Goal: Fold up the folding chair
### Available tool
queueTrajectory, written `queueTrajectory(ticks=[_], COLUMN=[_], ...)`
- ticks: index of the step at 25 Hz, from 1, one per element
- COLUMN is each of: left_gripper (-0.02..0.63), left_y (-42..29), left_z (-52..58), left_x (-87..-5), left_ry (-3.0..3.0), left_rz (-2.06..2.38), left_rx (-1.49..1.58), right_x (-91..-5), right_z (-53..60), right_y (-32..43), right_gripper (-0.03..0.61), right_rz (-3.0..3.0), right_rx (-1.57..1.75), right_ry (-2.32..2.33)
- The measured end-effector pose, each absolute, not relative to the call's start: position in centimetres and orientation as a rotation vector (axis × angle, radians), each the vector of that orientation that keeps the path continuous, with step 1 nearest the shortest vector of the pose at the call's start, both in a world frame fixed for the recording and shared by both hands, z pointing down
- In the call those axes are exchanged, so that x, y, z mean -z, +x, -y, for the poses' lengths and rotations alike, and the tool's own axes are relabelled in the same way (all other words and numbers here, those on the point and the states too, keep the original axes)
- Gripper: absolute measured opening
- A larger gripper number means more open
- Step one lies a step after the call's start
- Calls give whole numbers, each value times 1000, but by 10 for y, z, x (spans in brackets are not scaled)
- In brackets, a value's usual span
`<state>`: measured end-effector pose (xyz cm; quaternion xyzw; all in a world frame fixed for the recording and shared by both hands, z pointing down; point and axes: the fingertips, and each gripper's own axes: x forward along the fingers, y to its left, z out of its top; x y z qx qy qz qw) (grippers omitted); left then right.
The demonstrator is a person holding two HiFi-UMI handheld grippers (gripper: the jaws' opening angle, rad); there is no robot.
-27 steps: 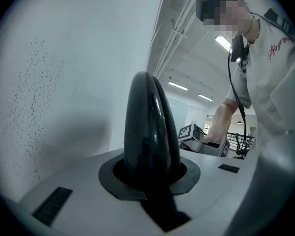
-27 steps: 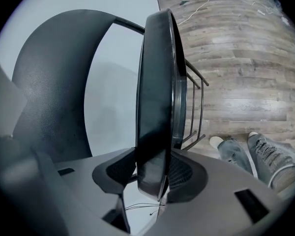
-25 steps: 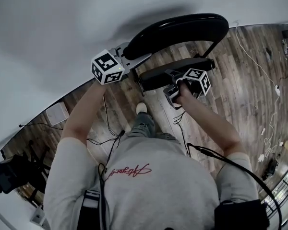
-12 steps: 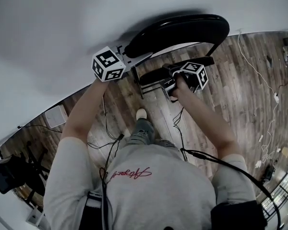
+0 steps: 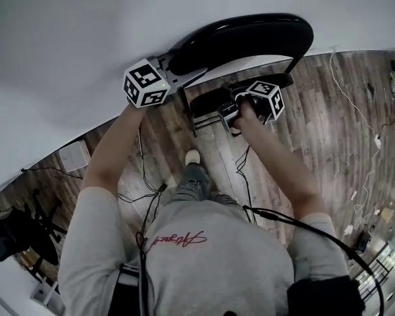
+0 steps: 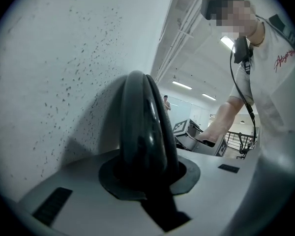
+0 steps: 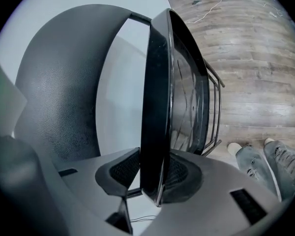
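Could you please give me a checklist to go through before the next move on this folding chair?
1. Left gripper shut on backrest rim: ok.
2. Right gripper clamped on seat edge: not ok, jaws closing around it.
3. Seat flat against backrest: not ok, gap shows.
4. Shoe apart from chair legs: ok.
5. Backrest clear of wall: cannot tell.
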<state>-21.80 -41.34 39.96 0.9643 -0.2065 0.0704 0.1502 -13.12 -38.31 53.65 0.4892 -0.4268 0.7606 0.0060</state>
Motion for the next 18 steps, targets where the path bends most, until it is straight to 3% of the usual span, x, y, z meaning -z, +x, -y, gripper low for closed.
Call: queueTrajectory(ticks=[16, 18], left_gripper=[94, 125], left_y=[-219, -220], left_z=[413, 414], left_x=[-397, -402], left_ry=[2817, 2817], left_rz=[614, 651], left_rx=[-192, -221], right_x=[-541, -538], right_z=[398, 398], right_y=[-144, -144], right_gripper=[129, 130], right_rz=[1396, 1465], right_rx=[-2305, -2288], right_ry=[1475, 1463])
